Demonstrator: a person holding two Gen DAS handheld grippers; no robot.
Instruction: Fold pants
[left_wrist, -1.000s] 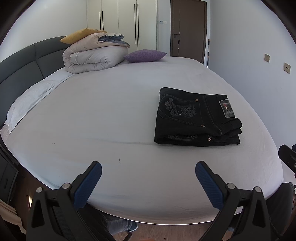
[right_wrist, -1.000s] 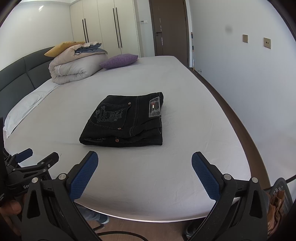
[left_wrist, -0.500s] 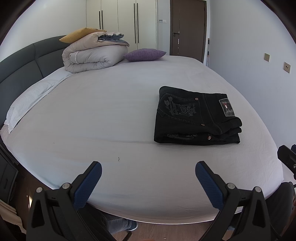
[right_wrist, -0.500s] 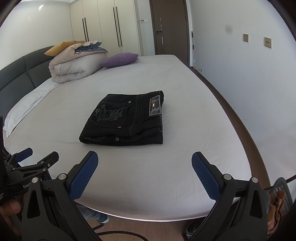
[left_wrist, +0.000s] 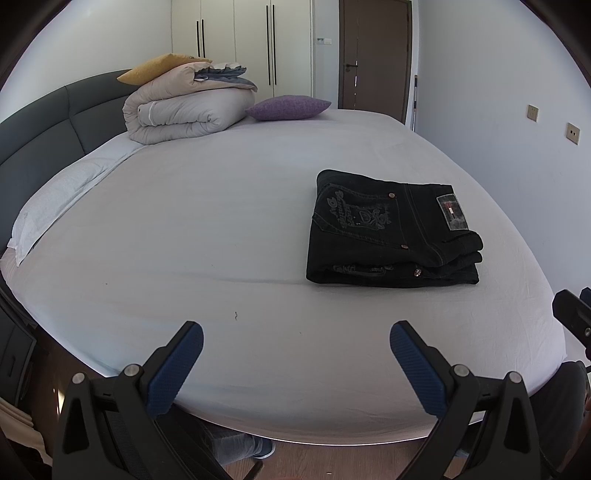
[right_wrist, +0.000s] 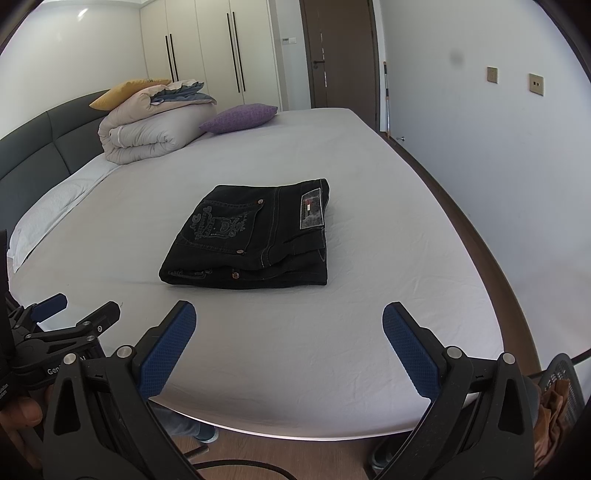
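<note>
Pants: black pants (left_wrist: 393, 230) are lying folded into a thick rectangular stack on the white bed (left_wrist: 207, 229), with a back pocket bearing grey stitching and a small label patch facing up (in the left wrist view they are sitting right of centre; in the right wrist view, near the middle (right_wrist: 251, 236)).
Left gripper: the left gripper (left_wrist: 295, 363) is hovering over the near edge of the bed, its blue-padded fingers (left_wrist: 173, 367) spread wide and holding nothing; it is well apart from the pants.
Right gripper: the right gripper (right_wrist: 290, 349) is also hovering at the near edge, its jaws gaping wide and empty, with the pants lying beyond the gap between its fingers.
Neighbouring tool: the left gripper is showing at the left edge of the right wrist view (right_wrist: 55, 334), gripped by a hand (right_wrist: 22, 417) (only partly in view).
Bedding: a rolled beige duvet (left_wrist: 184, 109) is sitting at the far left by the dark headboard (left_wrist: 44, 125), with a yellow cushion (left_wrist: 155, 68) behind it and a purple cushion (left_wrist: 288, 107) just to its right.
Room: white wardrobes (left_wrist: 258, 44) and a brown door (left_wrist: 375, 55) are standing at the far wall.
</note>
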